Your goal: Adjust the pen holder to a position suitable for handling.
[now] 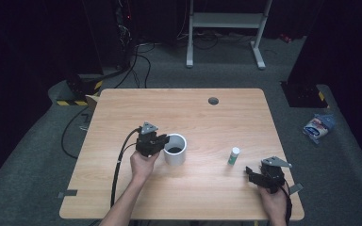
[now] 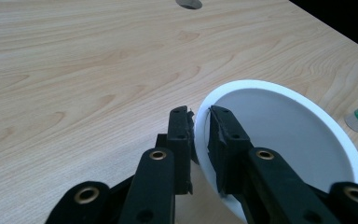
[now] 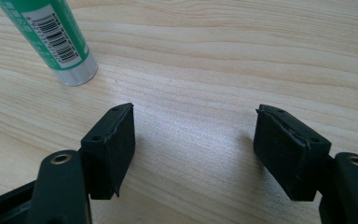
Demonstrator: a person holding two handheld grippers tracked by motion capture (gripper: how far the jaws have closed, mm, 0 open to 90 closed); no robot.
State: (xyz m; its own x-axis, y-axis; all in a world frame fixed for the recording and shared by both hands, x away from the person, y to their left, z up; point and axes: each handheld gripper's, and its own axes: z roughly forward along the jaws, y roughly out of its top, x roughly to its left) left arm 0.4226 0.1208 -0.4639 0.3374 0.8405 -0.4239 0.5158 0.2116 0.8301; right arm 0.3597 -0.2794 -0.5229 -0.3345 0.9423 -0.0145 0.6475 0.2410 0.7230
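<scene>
A white cup [image 1: 175, 149] stands upright near the middle of the wooden table [image 1: 122, 108]. My left gripper [image 1: 164, 141] comes at it from the left and is shut on its rim. In the left gripper view the two black jaws [image 2: 200, 121] pinch the cup's [image 2: 279, 126] thin wall, one pad outside and one inside. A green and white glue stick [image 1: 234, 156] stands upright to the right of the cup. My right gripper [image 1: 250, 173] rests near the table's front right corner, open, with bare wood between its jaws [image 3: 193, 135]. The glue stick [image 3: 51, 37] is ahead and to the left of them.
A round cable hole [image 1: 213, 100] sits at the far side of the table. A black cable [image 1: 120, 160] trails from the left gripper over the front left edge. On the floor are a white stand [image 1: 226, 21] behind the table and a packet [image 1: 318, 127] at the right.
</scene>
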